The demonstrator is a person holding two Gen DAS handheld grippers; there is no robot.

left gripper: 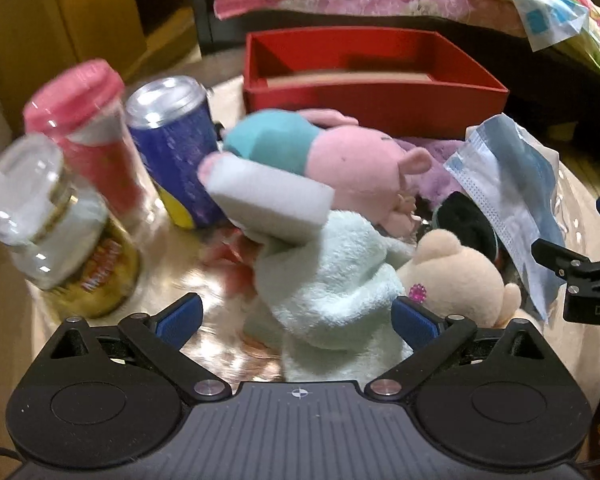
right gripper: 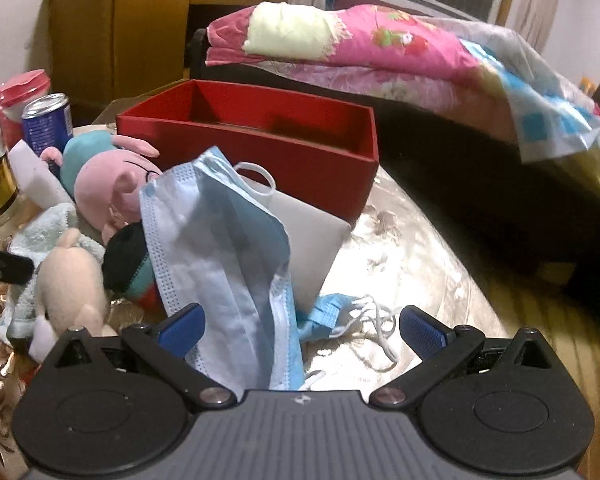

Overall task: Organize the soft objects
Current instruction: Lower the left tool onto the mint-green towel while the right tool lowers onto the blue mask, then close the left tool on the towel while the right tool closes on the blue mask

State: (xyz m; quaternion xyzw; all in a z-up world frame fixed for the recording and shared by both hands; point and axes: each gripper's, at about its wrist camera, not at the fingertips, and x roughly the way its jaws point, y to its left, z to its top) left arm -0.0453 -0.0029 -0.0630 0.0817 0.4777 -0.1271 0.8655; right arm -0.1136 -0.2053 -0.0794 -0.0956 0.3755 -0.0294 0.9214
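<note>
My left gripper is open over a pale green towel that lies between its fingers. A white sponge rests on the towel, with a pink and teal plush behind and a beige plush to the right. My right gripper is open, with a blue face mask standing between its fingers, leaning on a white sponge block. A second mask lies crumpled on the table. The red box sits open behind the pile.
A glass jar, a pink-lidded tube and a blue can stand at the left. A bed with pink quilts lies behind the table. The table edge drops to wooden floor at the right.
</note>
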